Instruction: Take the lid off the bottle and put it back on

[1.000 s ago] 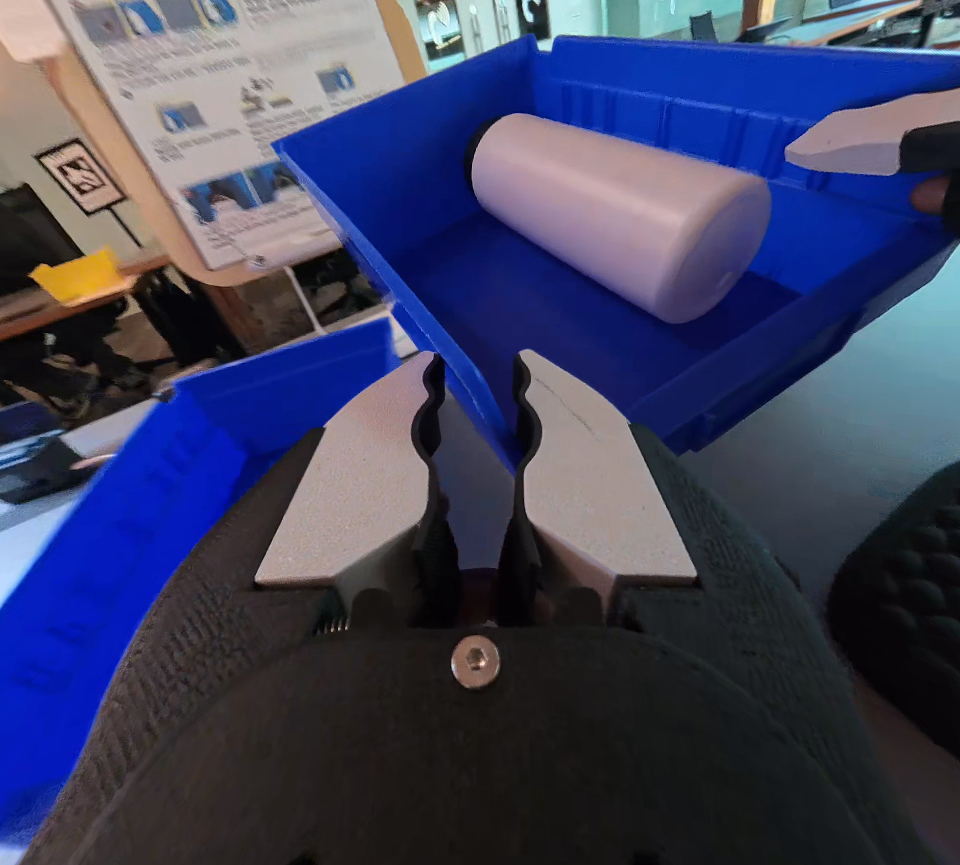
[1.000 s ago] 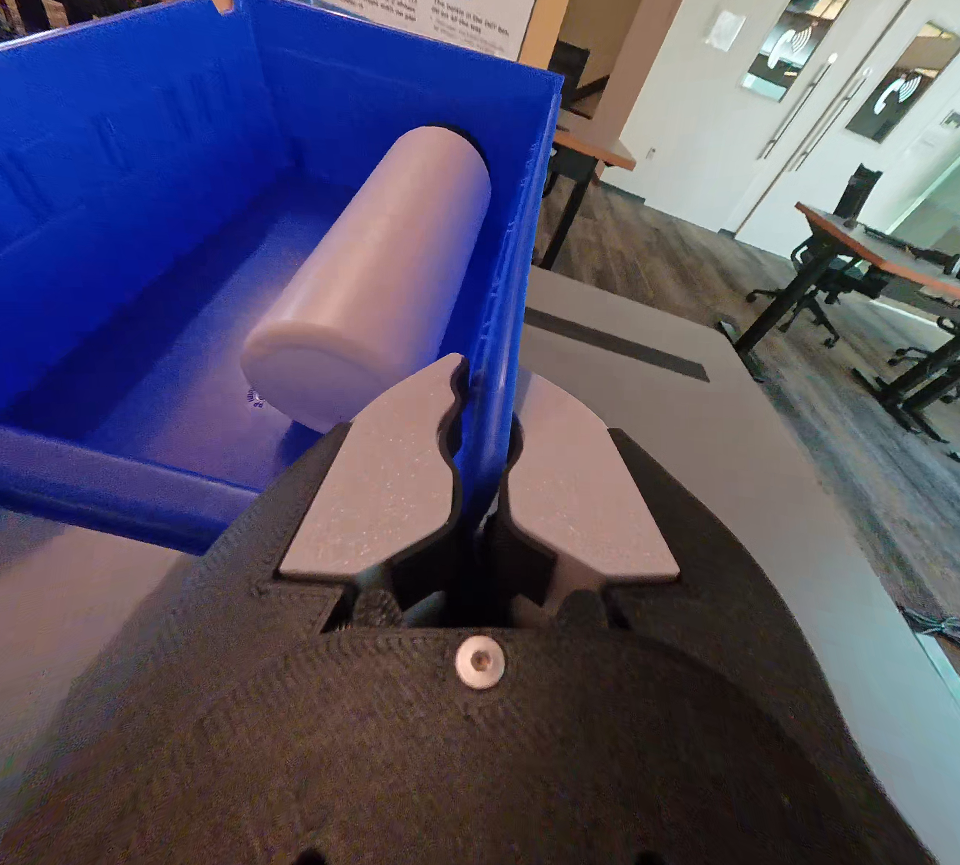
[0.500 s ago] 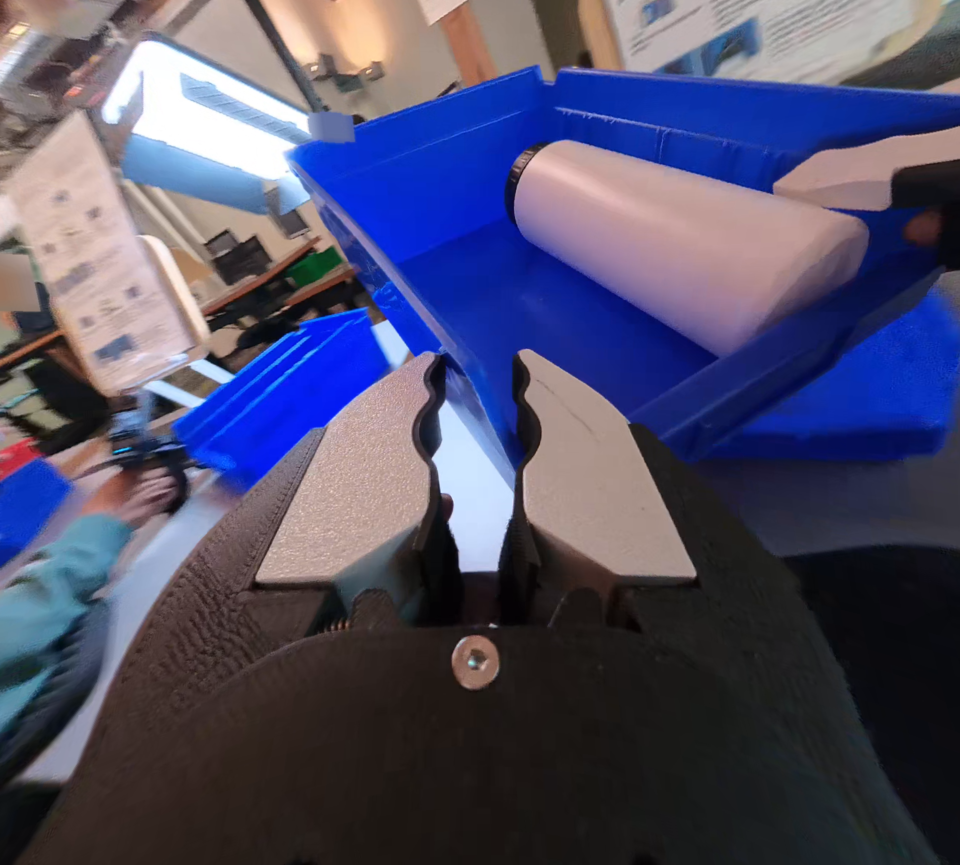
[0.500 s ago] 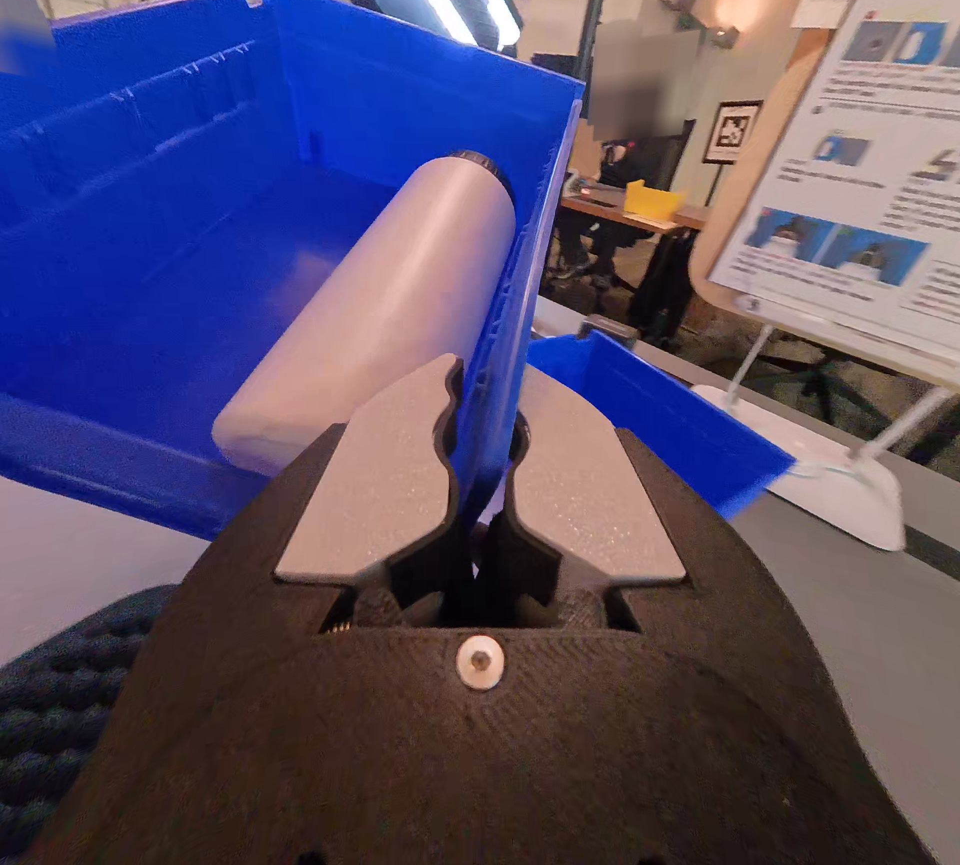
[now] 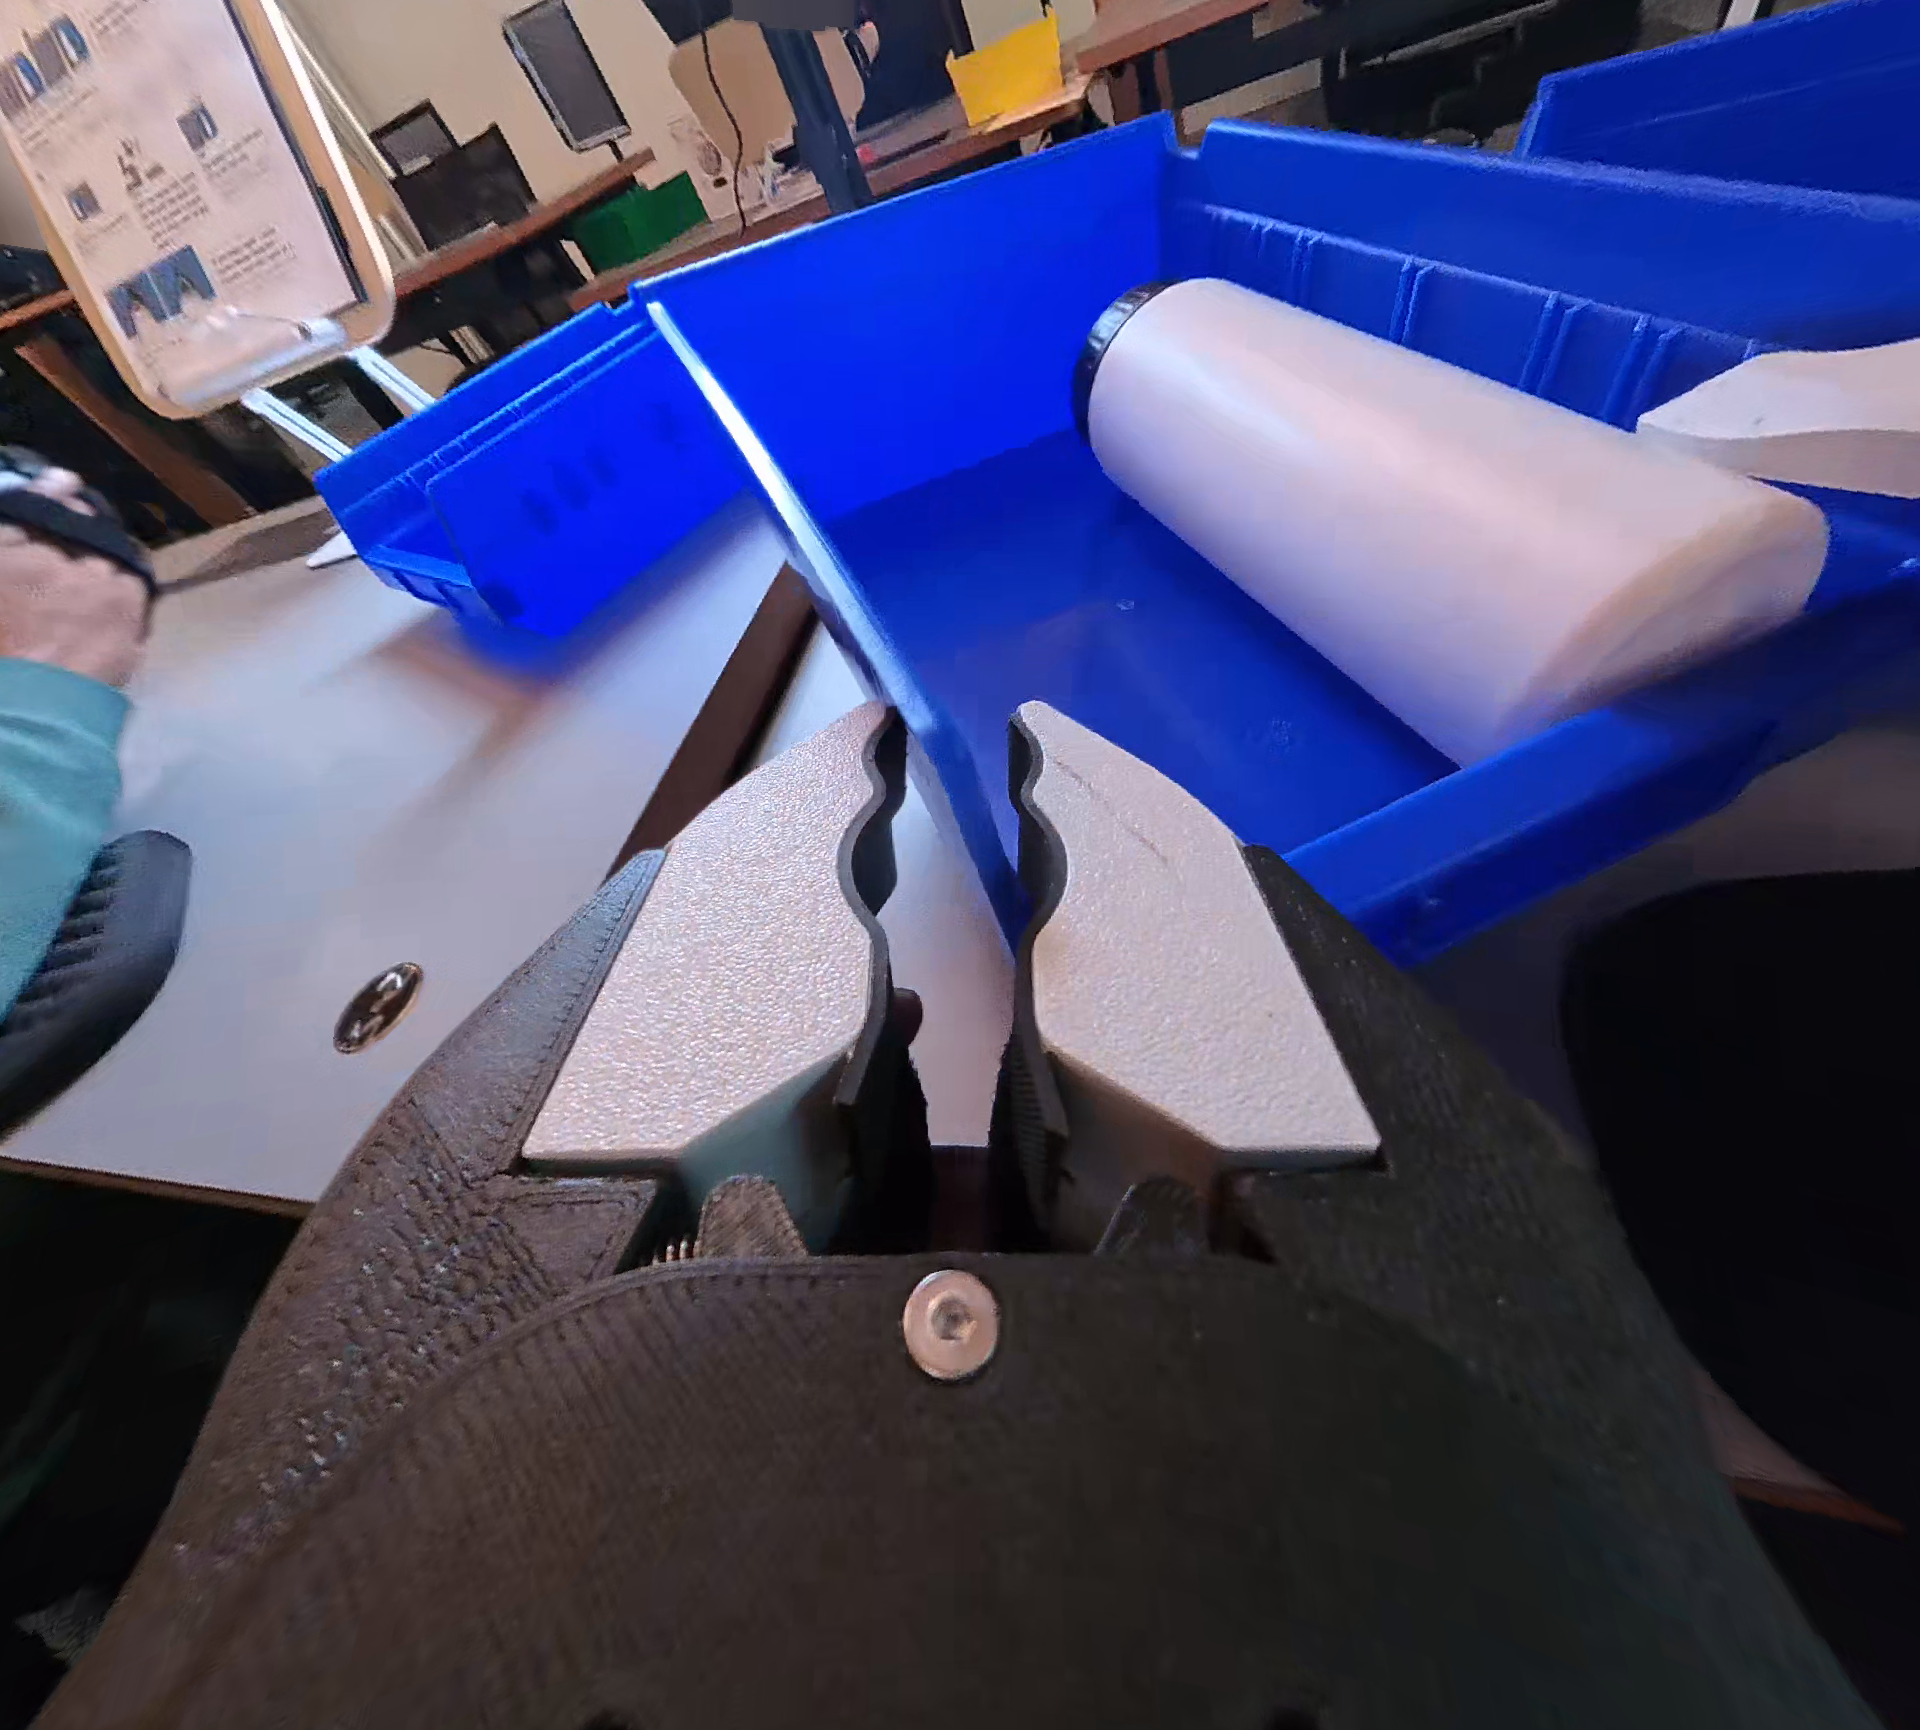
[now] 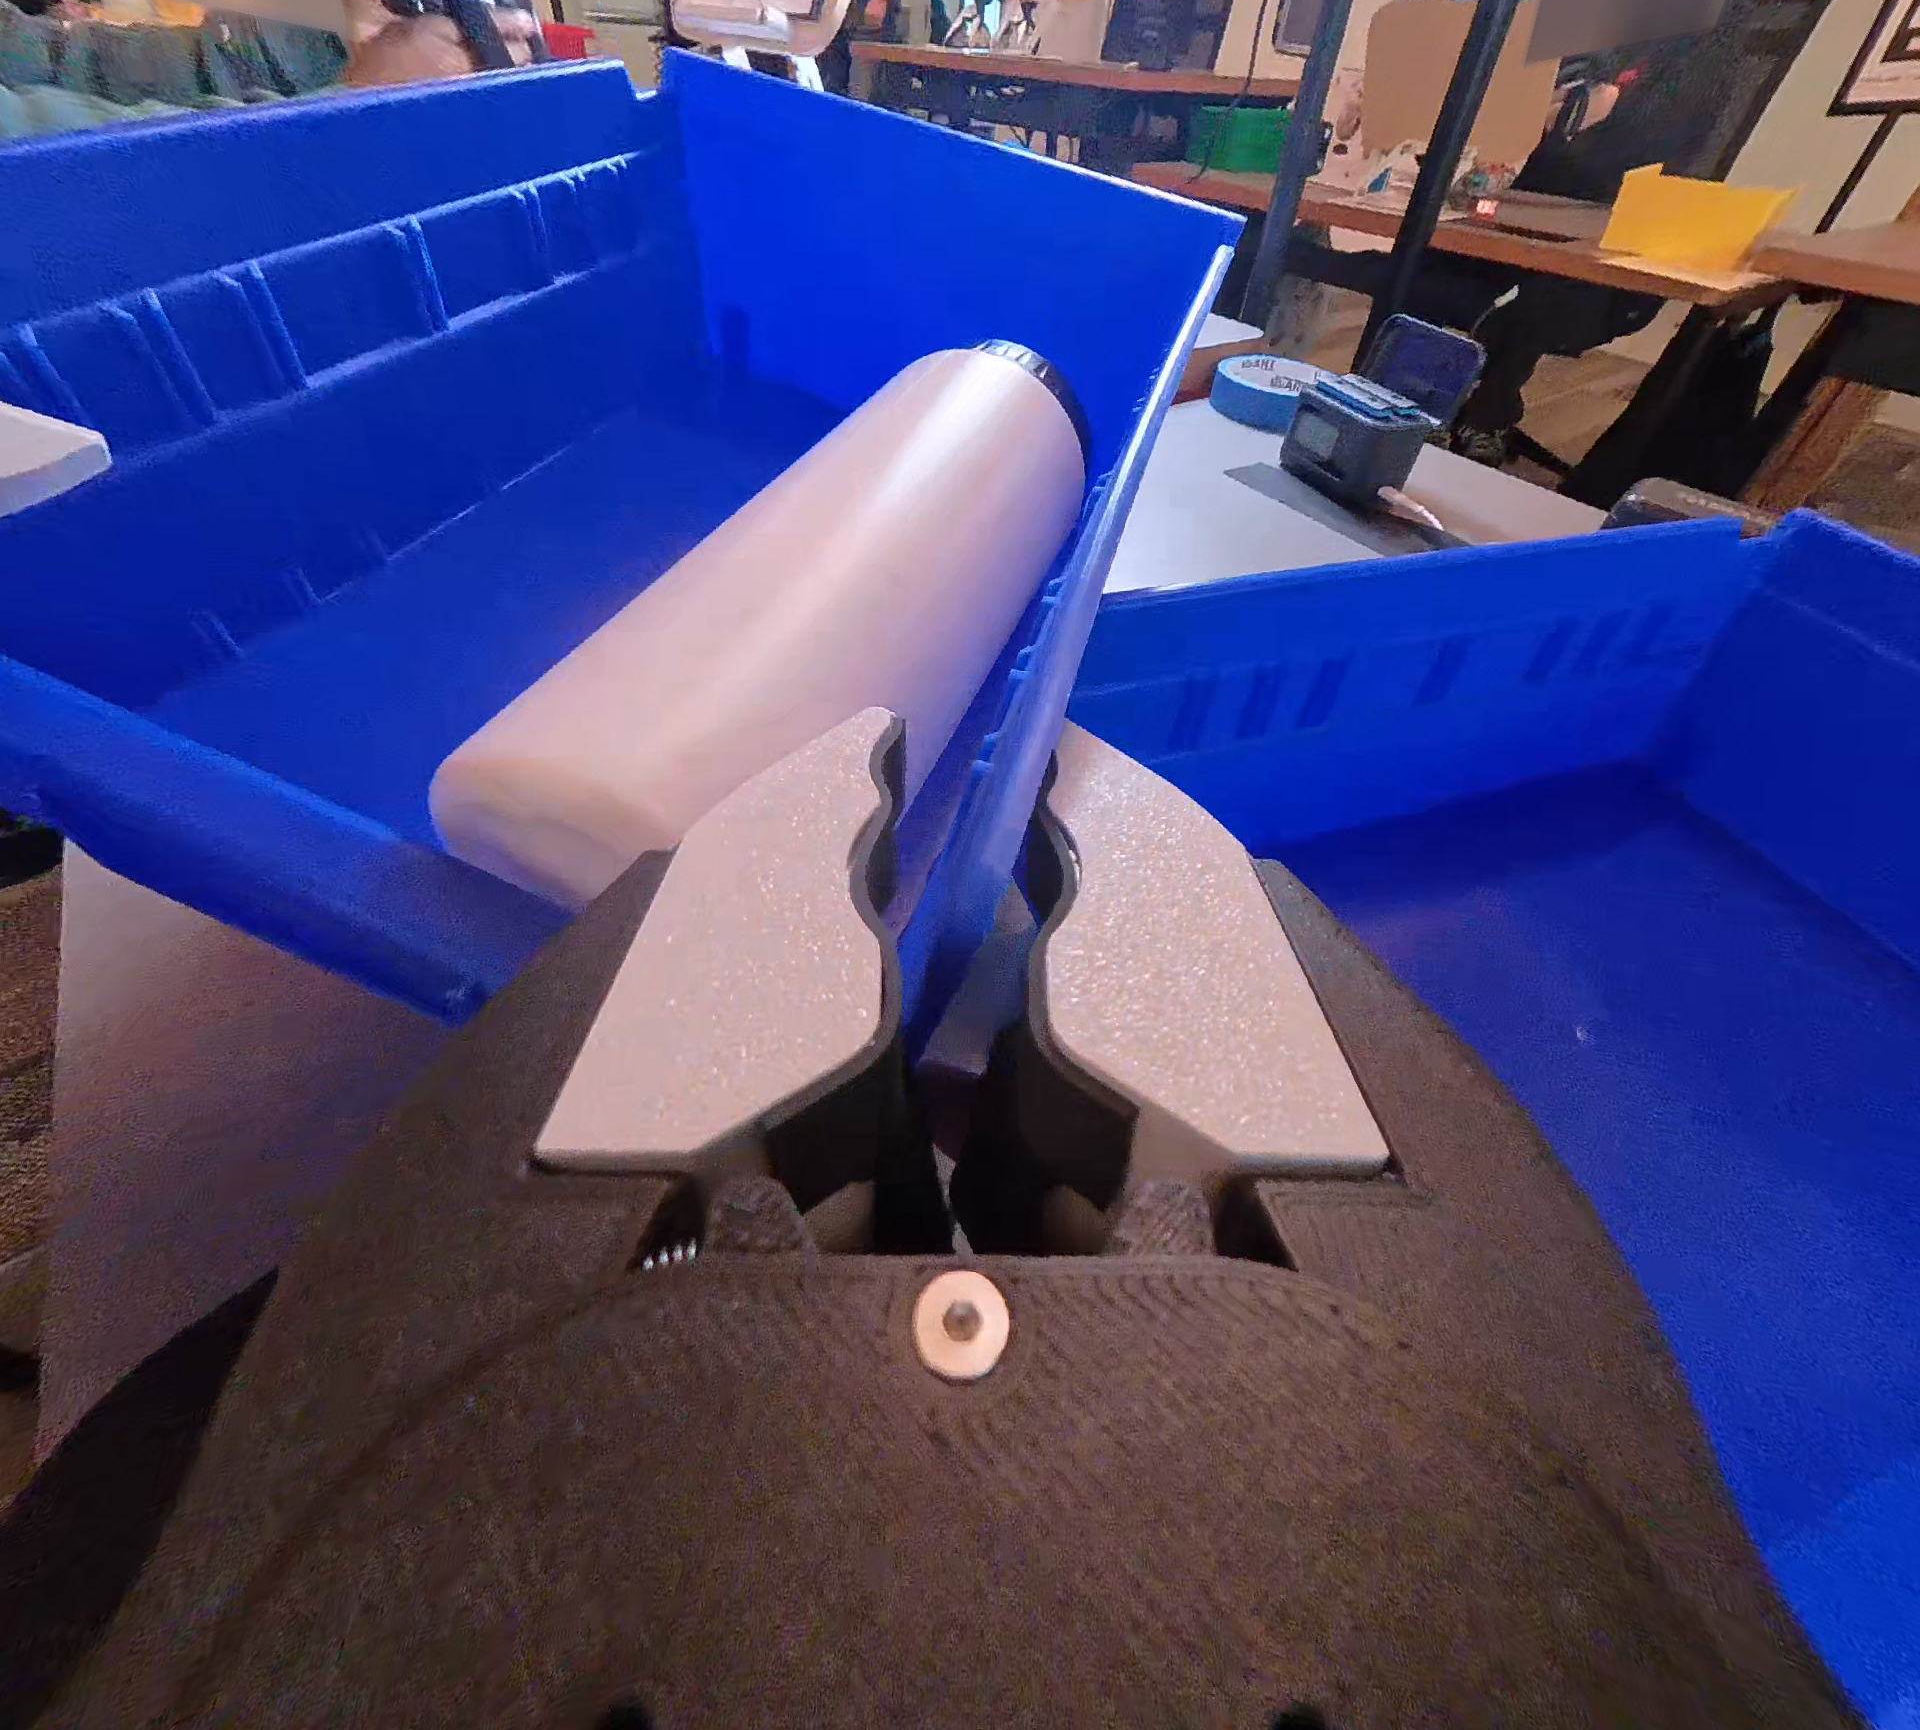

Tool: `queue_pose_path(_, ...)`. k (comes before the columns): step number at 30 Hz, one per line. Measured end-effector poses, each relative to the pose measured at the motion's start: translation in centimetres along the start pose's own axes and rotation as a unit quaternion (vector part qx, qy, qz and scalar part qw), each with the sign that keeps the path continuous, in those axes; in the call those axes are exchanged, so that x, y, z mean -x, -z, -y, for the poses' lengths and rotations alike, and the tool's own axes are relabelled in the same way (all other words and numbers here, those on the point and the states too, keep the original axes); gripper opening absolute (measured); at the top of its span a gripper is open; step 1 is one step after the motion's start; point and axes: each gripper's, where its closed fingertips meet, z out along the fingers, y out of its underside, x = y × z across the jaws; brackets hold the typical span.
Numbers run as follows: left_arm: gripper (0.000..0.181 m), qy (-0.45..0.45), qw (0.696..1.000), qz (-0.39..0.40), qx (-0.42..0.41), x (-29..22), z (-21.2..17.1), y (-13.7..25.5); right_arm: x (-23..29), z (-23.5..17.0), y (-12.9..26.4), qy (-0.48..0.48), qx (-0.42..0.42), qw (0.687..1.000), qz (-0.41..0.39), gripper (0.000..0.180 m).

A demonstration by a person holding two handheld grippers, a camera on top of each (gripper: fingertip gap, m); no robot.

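Bottle [image 6: 769, 600] lying in blue bin [image 6: 312, 475], just left of right gripper [image 6: 966, 745] clamping bin wall

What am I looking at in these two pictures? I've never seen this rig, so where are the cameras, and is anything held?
Each picture comes from a camera riding on a hand-held two-finger gripper, looking along its fingers. The left gripper and the right gripper each pinch one side wall of the same blue bin, carrying it over a grey table. Inside lies a pale bottle on its side, its black lid on. A second blue bin sits beside it.
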Motion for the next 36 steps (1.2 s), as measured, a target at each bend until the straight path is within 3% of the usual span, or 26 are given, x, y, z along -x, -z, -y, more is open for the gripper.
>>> queue_pose_path(10,0.017,0.065,0.997,-0.014,0.043,-0.3,-4.8,-2.5,0.5,-3.4,-1.4,0.081,0.072,0.994,0.022,0.037)
queue_pose_path(12,0.04,0.046,0.996,-0.038,0.06,-0.7,-5.3,-2.6,1.6,-3.4,-0.7,0.121,0.088,0.986,0.067,0.069)
queue_pose_path(13,0.074,0.052,0.995,-0.051,0.068,-0.9,-5.2,-2.5,1.8,-2.7,0.2,0.122,0.084,0.986,0.074,0.083)
queue_pose_path(15,0.093,0.067,0.996,-0.033,0.042,0.3,-3.6,-2.1,1.5,-0.4,2.6,0.109,0.052,0.99,0.076,0.099)
queue_pose_path(17,0.095,0.063,0.998,-0.006,0.003,1.6,-1.3,-1.3,-1.0,2.2,5.5,0.107,-0.003,0.994,0.027,0.098)
queue_pose_path(20,0.094,0.053,0.997,0.003,-0.064,1.4,2.3,-0.1,-8.5,3.7,9.4,0.125,-0.043,0.983,-0.126,0.094)
queue_pose_path(22,0.089,0.049,0.991,0.007,-0.126,0.2,5.1,0.6,-13.0,1.5,10.8,0.125,0.01,0.972,-0.2,0.095)
queue_pose_path(25,0.083,0.023,0.981,0.001,-0.195,-3.0,8.8,1.2,-16.1,-3.9,11.6,0.088,0.14,0.963,-0.214,0.099)
queue_pose_path(26,0.082,0.012,0.978,-0.012,-0.208,-4.5,9.7,1.3,-16.2,-4.5,11.8,0.063,0.143,0.967,-0.203,0.091)
queue_pose_path(28,0.079,-0.005,0.975,-0.049,-0.217,-7.9,10.9,1.2,-16.6,-5.5,13.0,0.032,0.179,0.965,-0.188,0.044)
queue_pose_path(29,0.078,-0.003,0.974,-0.074,-0.214,-9.7,11.2,1.1,-17.5,-5.9,13.8,0.044,0.195,0.959,-0.202,0.032)
queue_pose_path(31,0.077,-0.016,0.973,-0.134,-0.185,-13.6,10.6,0.6,-19.8,-6.6,15.8,0.065,0.231,0.941,-0.24,0.02)
queue_pose_path(36,0.078,-0.069,0.979,-0.173,-0.087,-18.7,6.8,-1.5,-24.0,-7.8,20.0,0.049,0.279,0.917,-0.28,0.012)
